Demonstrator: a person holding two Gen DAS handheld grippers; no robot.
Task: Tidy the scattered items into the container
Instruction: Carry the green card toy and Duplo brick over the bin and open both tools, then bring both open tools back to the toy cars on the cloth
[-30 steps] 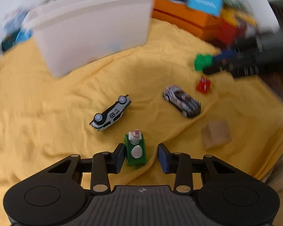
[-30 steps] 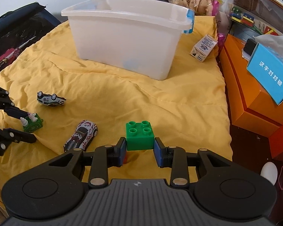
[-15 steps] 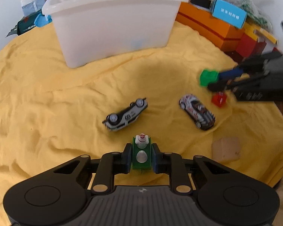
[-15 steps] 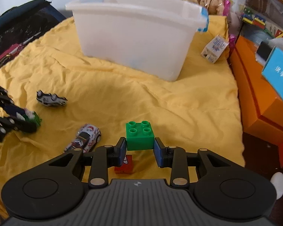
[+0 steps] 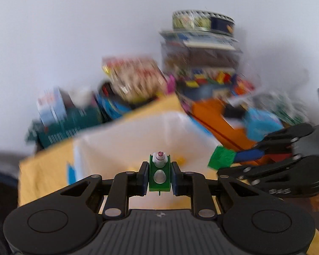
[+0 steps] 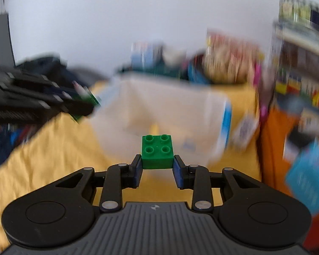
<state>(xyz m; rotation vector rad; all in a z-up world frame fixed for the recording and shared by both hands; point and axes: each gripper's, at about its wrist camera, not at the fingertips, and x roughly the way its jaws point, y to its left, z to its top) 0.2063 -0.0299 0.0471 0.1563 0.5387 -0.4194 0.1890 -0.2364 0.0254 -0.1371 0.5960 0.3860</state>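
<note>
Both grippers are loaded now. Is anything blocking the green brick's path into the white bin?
Nothing visible does. The green brick, held by the right gripper, faces the open white bin; the left gripper, holding its green toy piece, is off to the side.

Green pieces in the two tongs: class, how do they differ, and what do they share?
The green brick in the right tongs is squarish with four bare studs. The green plate in the left tongs is narrower and carries white parts. Both are green, clamped and near the white bin.

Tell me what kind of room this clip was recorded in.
Probably a child's bedroom or playroom at home: a yellow bedsheet covers the soft work surface, shelves of colourful toys stand behind, and a white plastic bin sits ready for the toys.
</note>
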